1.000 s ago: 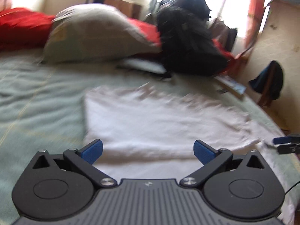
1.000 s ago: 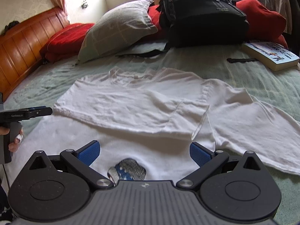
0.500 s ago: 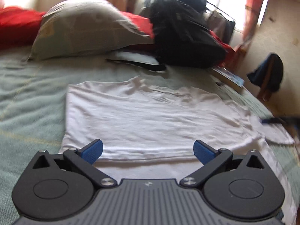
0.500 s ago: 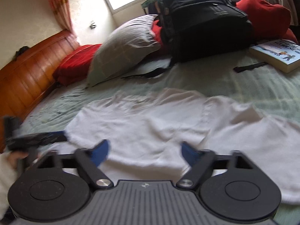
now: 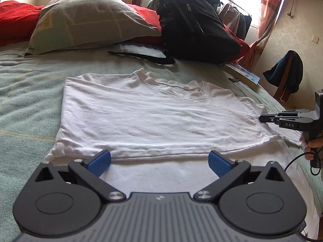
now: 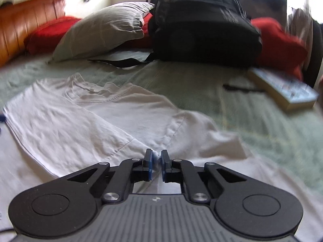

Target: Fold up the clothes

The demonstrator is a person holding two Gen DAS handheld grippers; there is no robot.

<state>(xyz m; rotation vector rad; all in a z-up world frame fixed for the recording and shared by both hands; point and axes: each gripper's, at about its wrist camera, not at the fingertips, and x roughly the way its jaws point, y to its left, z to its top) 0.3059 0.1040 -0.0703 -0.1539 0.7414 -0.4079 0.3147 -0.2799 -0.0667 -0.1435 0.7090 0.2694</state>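
A white T-shirt (image 5: 153, 117) lies spread on the green bedspread (image 5: 26, 92), its left side folded over the body. My left gripper (image 5: 159, 162) is open, its blue pads hovering just short of the folded lower edge, and it holds nothing. In the right wrist view, my right gripper (image 6: 156, 159) is shut, with a pinch of the shirt (image 6: 80, 125) between its pads near the sleeve seam. The left wrist view shows the same right gripper (image 5: 261, 118) from the side, at the shirt's right edge, with a hand under it.
A black backpack (image 5: 193, 26), a grey-green pillow (image 5: 90, 18) and red cushions (image 6: 278, 44) line the head of the bed. A book (image 6: 282, 90) lies at the right. A wooden headboard (image 6: 24, 20) stands at the left. Dark clothing hangs on a chair (image 5: 286, 74) beside the bed.
My right gripper went from wide open to shut on the shirt's fabric, moving forward and down towards the sleeve. The left gripper stayed open and sank slightly towards the folded edge.
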